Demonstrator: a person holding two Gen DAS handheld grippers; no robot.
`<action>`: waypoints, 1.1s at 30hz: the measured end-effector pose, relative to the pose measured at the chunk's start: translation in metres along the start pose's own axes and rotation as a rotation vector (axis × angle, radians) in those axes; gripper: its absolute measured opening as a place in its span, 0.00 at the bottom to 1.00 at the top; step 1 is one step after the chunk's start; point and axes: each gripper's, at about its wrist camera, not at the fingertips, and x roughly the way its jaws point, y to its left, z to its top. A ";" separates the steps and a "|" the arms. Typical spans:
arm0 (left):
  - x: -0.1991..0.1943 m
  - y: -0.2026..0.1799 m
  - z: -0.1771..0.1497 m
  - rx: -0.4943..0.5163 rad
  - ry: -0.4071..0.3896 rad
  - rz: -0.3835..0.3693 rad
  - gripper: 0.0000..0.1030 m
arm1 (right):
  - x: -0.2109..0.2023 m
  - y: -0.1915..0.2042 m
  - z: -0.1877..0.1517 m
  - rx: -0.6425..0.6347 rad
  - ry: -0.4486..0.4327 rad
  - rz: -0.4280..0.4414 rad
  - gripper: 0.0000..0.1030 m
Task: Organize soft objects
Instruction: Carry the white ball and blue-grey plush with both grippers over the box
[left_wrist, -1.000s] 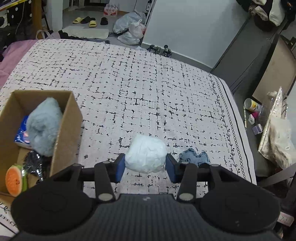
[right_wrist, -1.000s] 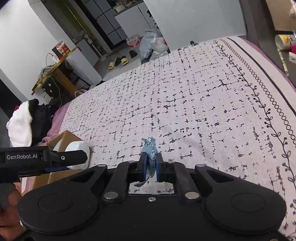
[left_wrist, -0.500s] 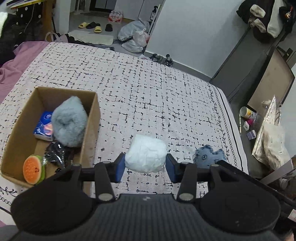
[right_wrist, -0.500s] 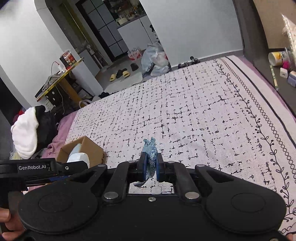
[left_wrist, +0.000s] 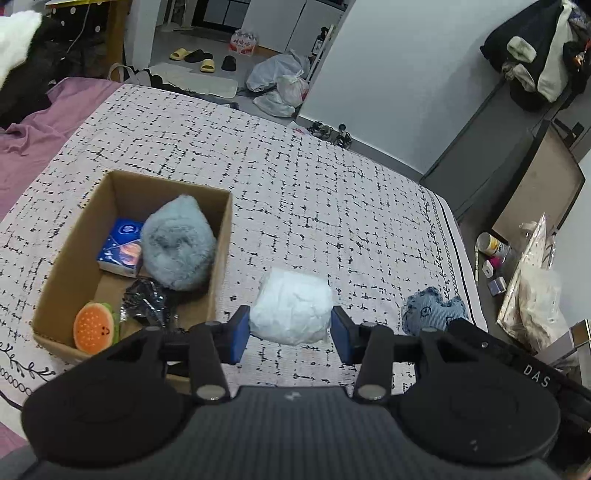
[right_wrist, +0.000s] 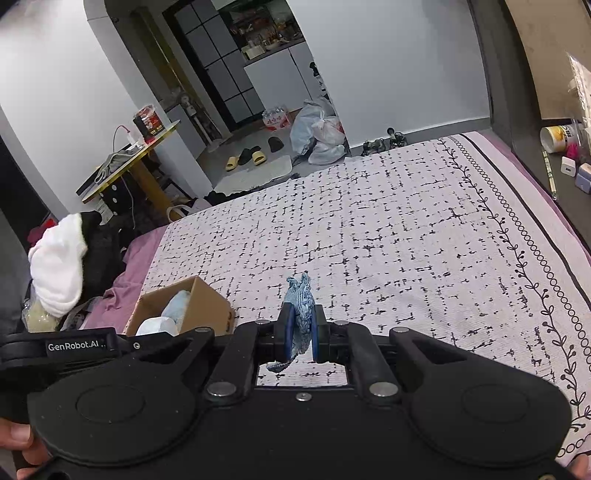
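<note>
A: Left claw (left_wrist: 291, 334) first. Blue pads part-way open, pressed on both sides of a white crumpled soft ball (left_wrist: 291, 305), held clear above the bed.

B: Right claw (right_wrist: 300, 334)?

A: Pads squeezed almost together on a small blue denim-look fabric toy (right_wrist: 300, 312), thin edge up between them, a frayed tail hanging below. In the left wrist view the same toy shows flat-on, lumpy outline, just right of the ball.

B: Where does the stuff go?

A: Open brown cardboard box (left_wrist: 85, 236) on the white black-checked bedspread (left_wrist: 332, 206). It lies left and a bit ahead of the left claw, and its near right wall is close to the left pad. Long axis runs away from the camera, tilted slightly right.

B: Which hand is nearer?

A: Left, clearly. From the right wrist view the box sits low left, beyond the other claw's black body, so the right hand would have to cross over.

B: Contents?

A: Grey-blue fluffy plush (left_wrist: 177, 247) against the right wall, blue tissue packet (left_wrist: 122, 247), crinkled black foil wrapper (left_wrist: 146, 301), orange round burger-like plush (left_wrist: 94, 328) at the near corner. I'd say free room is at the far left.

B: Next?

A: Probably the ball shifts left over the rim, then drops.
</note>
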 end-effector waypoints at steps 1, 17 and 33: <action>-0.002 0.003 0.000 -0.002 -0.003 -0.001 0.44 | 0.000 0.003 0.000 -0.003 -0.001 0.002 0.09; -0.018 0.052 0.013 -0.081 -0.036 0.019 0.44 | 0.004 0.048 -0.001 -0.054 -0.012 0.071 0.09; -0.012 0.109 0.028 -0.180 -0.044 0.086 0.44 | 0.023 0.079 0.000 -0.093 0.018 0.095 0.09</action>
